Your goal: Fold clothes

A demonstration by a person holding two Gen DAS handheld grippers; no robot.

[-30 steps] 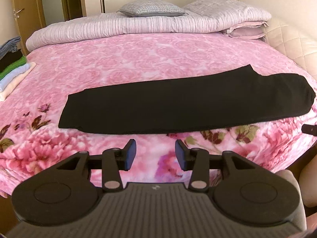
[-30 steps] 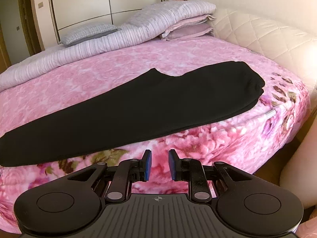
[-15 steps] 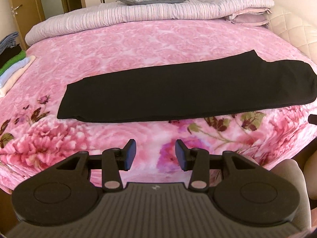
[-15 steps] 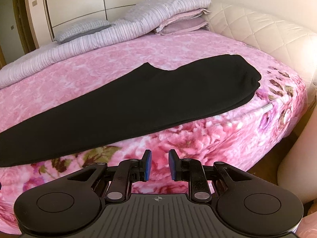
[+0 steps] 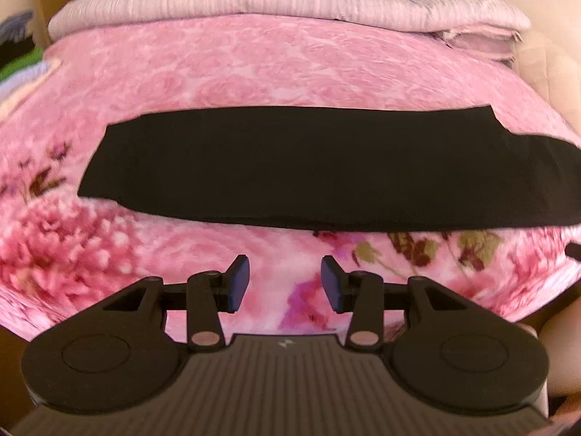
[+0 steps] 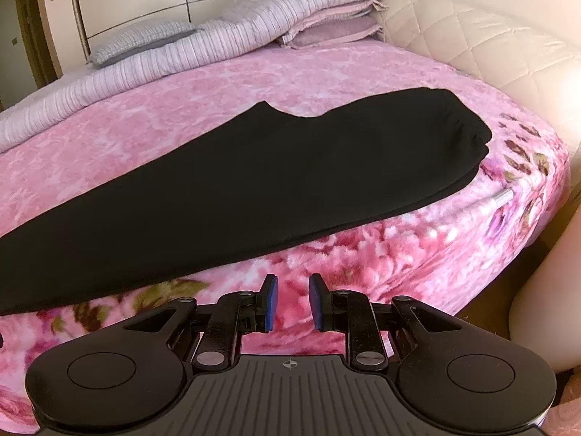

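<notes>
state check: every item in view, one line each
black trousers: laid flat along the bed's near edge, already folded lengthwise, not gripped
left gripper: jaws open, empty, short of the trousers
right gripper: jaws open with a narrower gap, empty, short of the trousers
pink blanket: spread flat over the bed
pillows: stacked at the head of the bed

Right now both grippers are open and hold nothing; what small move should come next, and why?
Probably move the right gripper forward to the near edge of the black trousers at the waist end. They lie flat along the pink bed, neither gripper touches them, and the left gripper is equally short of them.
</notes>
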